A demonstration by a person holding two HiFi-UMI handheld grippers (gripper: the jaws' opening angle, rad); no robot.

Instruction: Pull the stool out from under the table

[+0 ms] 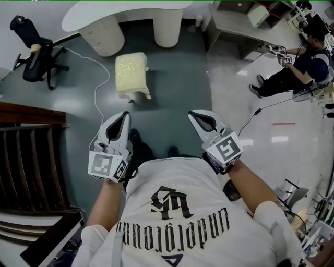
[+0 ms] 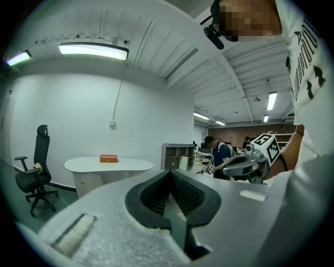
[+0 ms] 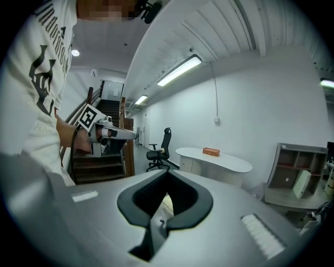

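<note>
The stool (image 1: 131,73) has a boxy cream cushion with a nubbly, fleecy surface and short white curved legs, mostly tucked out of sight beneath it. It stands on the dull green floor (image 1: 177,78), just clear of the smooth white desk (image 1: 94,13), in line with the gap between its two rounded pedestals. The desk's curved top is cut off by the frame edge. The left gripper (image 1: 124,114) and right gripper (image 1: 193,114), matte grey shells, hover short of the stool, their fingers pressed together on nothing.
</note>
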